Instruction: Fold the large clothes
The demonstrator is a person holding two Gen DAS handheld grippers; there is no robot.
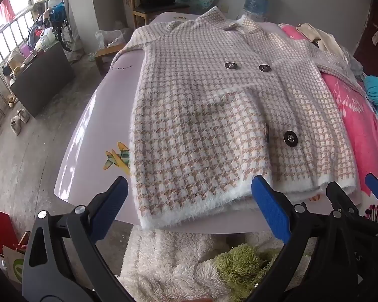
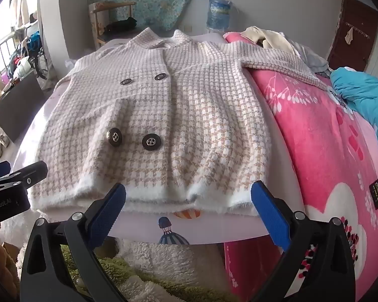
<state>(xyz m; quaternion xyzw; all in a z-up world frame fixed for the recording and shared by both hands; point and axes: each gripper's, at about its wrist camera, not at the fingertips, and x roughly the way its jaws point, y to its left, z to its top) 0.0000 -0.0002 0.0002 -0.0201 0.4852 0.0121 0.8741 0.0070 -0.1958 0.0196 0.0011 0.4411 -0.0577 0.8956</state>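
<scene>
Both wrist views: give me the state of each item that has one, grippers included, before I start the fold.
Left gripper: open, holding nothing, just short of the hem.
Right gripper: open, holding nothing, at the hem.
Houndstooth cardigan: spread flat, front up, unfolded, buttoned.
One sleeve: stretched out over the pink blanket.
Lilac board: flat under the cardigan.
Four dark buttons: all showing.

Bare lilac board [image 1: 88, 136] lies free at nine o'clock of the houndstooth knit coat [image 1: 201, 115]; a pink floral blanket [image 2: 315, 130] crowds three o'clock.
</scene>
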